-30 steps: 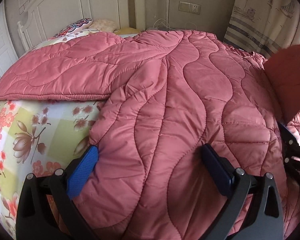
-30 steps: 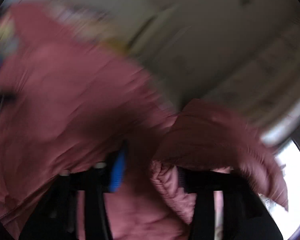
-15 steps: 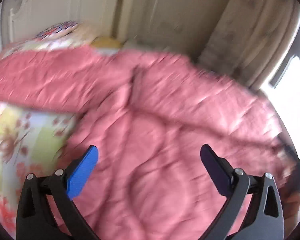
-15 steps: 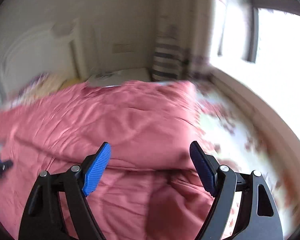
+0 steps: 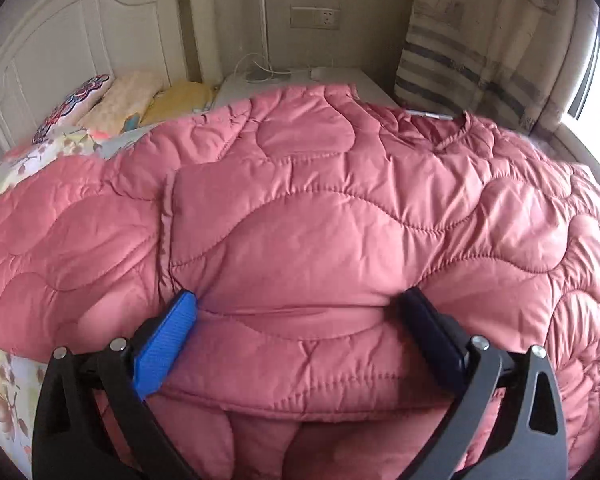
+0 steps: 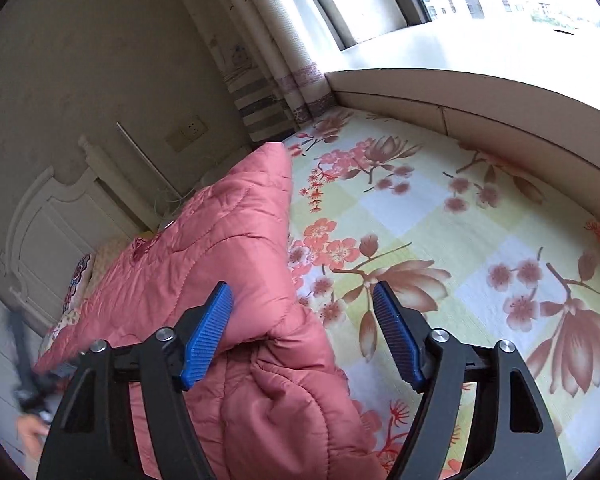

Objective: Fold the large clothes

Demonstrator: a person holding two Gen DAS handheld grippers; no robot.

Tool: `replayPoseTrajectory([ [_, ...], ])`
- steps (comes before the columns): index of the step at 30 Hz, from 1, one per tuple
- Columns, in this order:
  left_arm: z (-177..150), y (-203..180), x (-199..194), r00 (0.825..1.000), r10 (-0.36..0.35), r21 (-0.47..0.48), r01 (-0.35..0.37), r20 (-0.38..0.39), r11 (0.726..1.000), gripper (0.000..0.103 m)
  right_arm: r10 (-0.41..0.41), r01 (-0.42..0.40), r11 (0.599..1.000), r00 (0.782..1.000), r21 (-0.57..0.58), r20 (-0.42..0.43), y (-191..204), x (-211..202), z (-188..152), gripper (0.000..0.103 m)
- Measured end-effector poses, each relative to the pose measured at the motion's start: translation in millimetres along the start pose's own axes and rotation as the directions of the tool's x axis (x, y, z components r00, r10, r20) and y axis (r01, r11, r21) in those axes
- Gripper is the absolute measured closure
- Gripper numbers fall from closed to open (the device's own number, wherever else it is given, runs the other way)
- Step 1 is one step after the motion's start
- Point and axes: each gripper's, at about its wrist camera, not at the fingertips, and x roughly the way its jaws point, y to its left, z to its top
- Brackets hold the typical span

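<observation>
**Folding the coat: one flap laid over, both grippers free**

Laying across the pink quilted coat (image 5: 340, 208) is a doubled panel that a second ago was hanging off the right gripper (image 6: 302, 332), blurred and bunched between its fingers. That panel now rests flat on the coat's body, its edge running between the fingers of the left gripper (image 5: 296, 320). The coat itself lies on the floral bedsheet (image 6: 440, 220), reaching up toward the headboard (image 5: 80, 40), with bare sheet showing on the window side.

The right gripper's jaws have just been closing a little, yet they stand spread; coat fabric bulges between them against the left pad, while the right pad is clear of it (so nothing is pinched). The left gripper is spread wide too, hovering over or resting on the folded edge without clamping it.

By my reading, the first fold is down and released. The loose, puffy hem near the right gripper probably needs gathering before the next fold, since padded fabric springs back.
</observation>
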Motion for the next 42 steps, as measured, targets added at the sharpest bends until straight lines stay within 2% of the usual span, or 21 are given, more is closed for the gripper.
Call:
replayPoseTrajectory([
  [2,1,-1,0,1.000,0.010,0.006,-0.010,-0.001,1.000,0.002,-0.015,0.017,0.998,0.999,-0.054,0.034,6,-10,-1,0.045],
  [5,-1,-3,2,1.000,0.011,0.006,-0.011,-0.001,1.000,0.002,-0.005,0.017,0.980,0.998,-0.198,0.064,36,-11,5,0.053],
  [8,-2,-3,4,1.000,0.008,0.004,-0.008,-0.001,1.000,0.002,0.036,-0.019,0.955,0.998,-0.295,0.053,64,-2,14,0.057],
  [10,0,-5,5,1.000,0.004,0.002,-0.004,0.000,1.000,0.002,0.017,-0.015,0.936,1.000,-0.351,0.001,75,19,18,0.057],
  [12,-4,-1,3,1.000,-0.002,-0.001,0.002,0.001,1.000,0.002,-0.042,-0.004,0.931,0.992,-0.364,-0.120,73,50,17,0.060],
  [13,-4,-2,3,1.000,-0.003,-0.002,0.003,0.001,1.000,0.002,-0.081,0.010,0.939,0.978,-0.344,-0.192,66,67,16,0.060],
  [16,-4,0,2,1.000,-0.005,-0.003,0.005,0.000,1.000,0.002,-0.068,0.010,0.952,0.981,-0.306,-0.181,68,58,29,0.062],
  [20,-4,0,2,1.000,-0.006,-0.004,0.006,0.001,1.000,0.002,-0.043,0.007,0.930,0.995,-0.366,-0.088,91,44,55,0.062],
  [22,-4,0,2,1.000,-0.009,-0.006,0.009,0.002,1.000,0.002,-0.036,-0.001,0.926,0.995,-0.377,-0.091,96,52,62,0.062],
  [24,-4,1,1,1.000,-0.014,-0.009,0.014,0.003,1.000,0.002,-0.103,0.037,0.921,0.983,-0.387,-0.152,88,85,61,0.062],
  [25,-4,1,1,1.000,-0.014,-0.009,0.014,0.003,1.000,0.002,-0.138,0.043,0.925,0.964,-0.378,-0.228,81,106,58,0.062],
  [26,-4,1,1,1.000,-0.013,-0.008,0.013,0.002,1.000,0.002,-0.138,0.037,0.930,0.957,-0.365,-0.256,76,113,55,0.062],
  [29,-4,2,1,1.000,-0.012,-0.007,0.012,0.002,1.000,0.002,-0.139,0.044,0.920,0.966,-0.390,-0.217,86,103,63,0.062],
  [31,-4,1,1,1.000,-0.012,-0.007,0.013,0.002,1.000,0.002,-0.112,0.039,0.927,0.978,-0.373,-0.175,92,97,77,0.061],
  [34,-4,1,1,1.000,-0.013,-0.007,0.013,0.002,1.000,0.002,-0.114,0.060,0.930,0.985,-0.362,-0.128,98,109,99,0.051],
  [35,-4,2,1,1.000,-0.015,-0.008,0.015,0.002,1.000,0.002,-0.139,0.081,0.924,0.981,-0.375,-0.132,97,121,103,0.043],
  [36,-4,2,1,1.000,-0.016,-0.010,0.016,0.002,1.000,0.002,-0.187,0.113,0.918,0.969,-0.379,-0.164,93,135,103,0.042],
  [38,-4,2,1,1.000,-0.016,-0.009,0.016,0.002,1.000,0.002,-0.248,0.148,0.926,0.932,-0.347,-0.265,81,160,100,0.038],
  [40,-4,2,1,1.000,-0.016,-0.009,0.017,0.002,1.000,0.002,-0.238,0.154,0.933,0.942,-0.324,-0.238,79,151,100,0.038],
  [42,-4,2,0,1.000,-0.017,-0.010,0.017,0.002,1.000,0.002,-0.235,0.173,0.924,0.960,-0.340,-0.151,91,120,94,0.037],
])
